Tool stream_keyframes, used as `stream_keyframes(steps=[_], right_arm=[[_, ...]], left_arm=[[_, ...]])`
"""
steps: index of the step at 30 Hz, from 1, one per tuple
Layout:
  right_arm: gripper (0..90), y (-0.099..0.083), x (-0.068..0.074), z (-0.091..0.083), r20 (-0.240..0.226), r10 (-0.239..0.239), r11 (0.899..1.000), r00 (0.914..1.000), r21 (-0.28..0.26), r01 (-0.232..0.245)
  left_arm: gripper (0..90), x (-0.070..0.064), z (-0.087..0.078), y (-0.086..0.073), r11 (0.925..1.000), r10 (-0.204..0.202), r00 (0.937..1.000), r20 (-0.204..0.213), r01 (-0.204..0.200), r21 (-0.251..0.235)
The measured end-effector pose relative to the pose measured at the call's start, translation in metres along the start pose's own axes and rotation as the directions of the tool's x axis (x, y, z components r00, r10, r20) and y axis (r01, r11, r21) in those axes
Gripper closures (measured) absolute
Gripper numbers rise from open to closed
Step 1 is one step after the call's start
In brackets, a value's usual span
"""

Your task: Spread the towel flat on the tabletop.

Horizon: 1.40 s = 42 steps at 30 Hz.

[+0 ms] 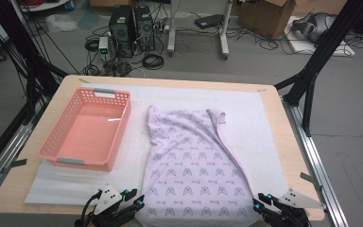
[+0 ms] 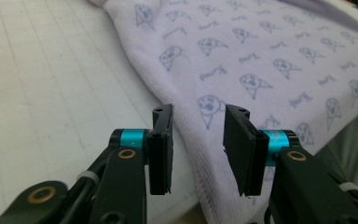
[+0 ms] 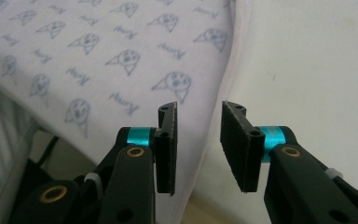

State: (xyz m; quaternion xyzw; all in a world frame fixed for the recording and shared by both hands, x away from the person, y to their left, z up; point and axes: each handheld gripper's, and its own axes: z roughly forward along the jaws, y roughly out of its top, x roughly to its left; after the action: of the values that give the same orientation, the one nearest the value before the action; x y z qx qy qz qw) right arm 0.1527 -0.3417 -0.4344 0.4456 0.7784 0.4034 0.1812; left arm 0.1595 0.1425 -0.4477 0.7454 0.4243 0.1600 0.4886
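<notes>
I have the lilac printed garment point(image 1: 194, 165) spread flat on the white mat point(image 1: 260, 118), its long axis running away from me toward the far edge, with the hem at the near edge of the tabletop point(image 1: 290, 142). My left hand-held gripper point(image 1: 134, 201) sits at the hem's left corner and my right hand-held gripper point(image 1: 261, 201) at its right corner, so each is equally near its own corner. In the left gripper view the jaws stand parted and empty, with the garment's side edge point(image 2: 186, 135) lying between and just beyond them; the right gripper view shows the same, open on nothing, the seam point(image 3: 219, 112) running up between the jaws. The pink basket point(image 1: 86, 130) sits empty to the left of the garment, just beside it. Beyond the tabletop, cables and computer towers point(image 1: 132, 28) clutter the floor.
</notes>
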Motion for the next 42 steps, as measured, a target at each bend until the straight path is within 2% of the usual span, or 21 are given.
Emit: stream_keyframes(steps=[4, 11, 16, 21, 22, 24, 25, 28, 29, 32, 33, 35, 36, 39, 41, 42], right_arm=[[66.3, 0.009, -0.007, 0.012, 0.022, -0.001, 0.999, 0.9997, -0.039, 0.002], [66.2, 0.026, -0.011, 0.039, 0.043, -0.03, 0.999, 0.9986, -0.02, 0.031], [68.0, 0.04, -0.015, 0.054, 0.074, -0.034, 0.999, 0.9966, -0.023, 0.036], [69.7, 0.06, -0.025, 0.084, 0.1, -0.026, 1.0, 0.9946, -0.006, 0.026], [70.9, 0.064, -0.027, 0.091, 0.096, -0.031, 1.0, 0.9949, 0.002, 0.031], [82.4, 0.07, -0.03, 0.103, 0.088, -0.055, 0.998, 0.9946, 0.033, 0.052], [83.7, 0.072, -0.034, 0.108, 0.083, -0.046, 0.998, 0.9955, 0.054, 0.041], [85.4, 0.07, -0.045, 0.106, 0.118, -0.018, 0.999, 0.9928, 0.048, 0.012], [85.7, 0.068, -0.049, 0.101, 0.152, -0.008, 0.999, 0.9884, 0.047, 0.001], [85.4, 0.063, -0.06, 0.093, 0.161, 0.036, 0.997, 0.9863, 0.062, -0.047], [85.4, 0.062, -0.061, 0.09, 0.171, 0.032, 0.997, 0.9848, 0.068, -0.044], [85.0, 0.062, -0.058, 0.087, 0.209, -0.006, 0.995, 0.9779, 0.098, -0.015], [83.8, 0.062, -0.057, 0.085, 0.22, -0.006, 0.994, 0.9754, 0.104, -0.017], [72.8, 0.061, -0.057, 0.082, 0.265, 0.01, 0.994, 0.9642, 0.101, -0.038], [67.6, 0.059, -0.058, 0.078, 0.24, 0.029, 0.997, 0.9704, 0.056, -0.044], [67.1, 0.058, -0.059, 0.074, 0.21, 0.042, 0.999, 0.9768, 0.02, -0.047]], left_arm=[[56.0, 0.005, 0.003, 0.006, 0.9993, 0.006, 0.9999, 0.011, -0.006, -0.038], [52.3, 0.013, 0.007, 0.012, 0.9983, 0.015, 0.9995, 0.027, -0.013, -0.057], [52.2, 0.019, 0.017, 0.018, 0.9985, 0.03, 0.9983, 0.05, -0.028, -0.048], [52.2, 0.028, 0.027, 0.025, 0.9988, 0.028, 0.9983, 0.052, -0.026, -0.041], [52.2, 0.029, 0.029, 0.026, 0.999, 0.024, 0.9984, 0.052, -0.022, -0.039], [52.2, 0.033, 0.033, 0.029, 0.9992, 0.021, 0.9985, 0.05, -0.019, -0.035], [52.2, 0.035, 0.033, 0.03, 0.9992, 0.022, 0.9984, 0.052, -0.02, -0.035], [52.2, 0.04, 0.036, 0.033, 0.9993, 0.01, 0.9985, 0.054, -0.008, -0.037], [52.2, 0.041, 0.037, 0.034, 0.9993, 0.009, 0.9986, 0.052, -0.007, -0.036], [52.2, 0.044, 0.04, 0.034, 0.9996, -0.002, 0.9987, 0.05, 0.003, -0.028], [52.2, 0.044, 0.04, 0.034, 0.9997, -0.003, 0.9987, 0.05, 0.004, -0.025], [52.3, 0.046, 0.041, 0.034, 0.9997, -0.01, 0.9991, 0.042, 0.01, -0.022], [52.5, 0.046, 0.041, 0.033, 0.9998, -0.013, 0.9993, 0.035, 0.014, -0.015], [56.3, 0.048, 0.041, 0.034, 0.9997, -0.024, 0.9994, 0.025, 0.024, -0.007], [61.5, 0.048, 0.044, 0.034, 0.9997, -0.024, 0.9996, 0.015, 0.023, 0.012], [65.9, 0.048, 0.046, 0.034, 0.9996, -0.019, 0.9998, 0.011, 0.019, 0.019]])
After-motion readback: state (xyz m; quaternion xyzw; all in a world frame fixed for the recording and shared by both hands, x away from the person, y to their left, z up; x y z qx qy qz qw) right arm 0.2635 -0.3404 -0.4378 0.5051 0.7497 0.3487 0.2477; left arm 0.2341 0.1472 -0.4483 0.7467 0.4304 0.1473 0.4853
